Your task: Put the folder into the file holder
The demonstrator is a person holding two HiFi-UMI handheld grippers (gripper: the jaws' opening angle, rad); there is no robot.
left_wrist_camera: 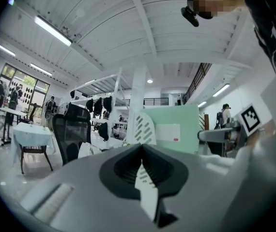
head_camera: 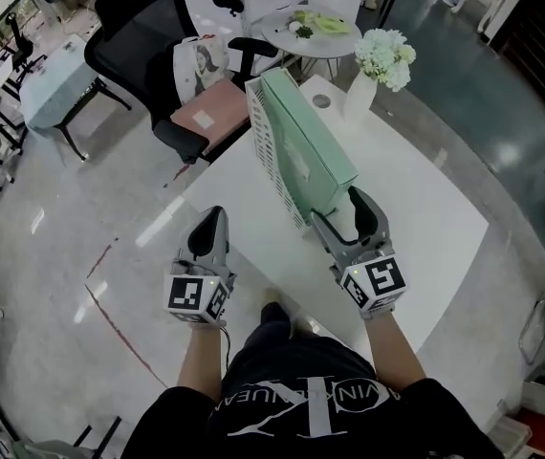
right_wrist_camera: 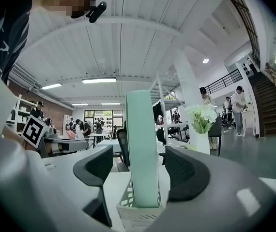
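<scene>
A mint-green folder (head_camera: 306, 146) stands on edge inside the white perforated file holder (head_camera: 271, 161) on the white table (head_camera: 425, 228). My right gripper (head_camera: 341, 213) is at the folder's near end with its jaws spread wide. In the right gripper view the folder (right_wrist_camera: 142, 149) rises between the two pads (right_wrist_camera: 99, 166), with a gap on each side, seated in the holder (right_wrist_camera: 133, 211). My left gripper (head_camera: 212, 220) hovers off the table's left edge, shut and empty. From the left gripper (left_wrist_camera: 140, 151) view the folder (left_wrist_camera: 176, 129) and holder (left_wrist_camera: 142, 127) lie ahead.
A white vase of white flowers (head_camera: 380, 65) stands at the table's far corner. A black office chair (head_camera: 153, 36) with a pink cushion sits beyond the holder to the left, and a round white table (head_camera: 316, 27) behind. Glossy floor lies left of the table.
</scene>
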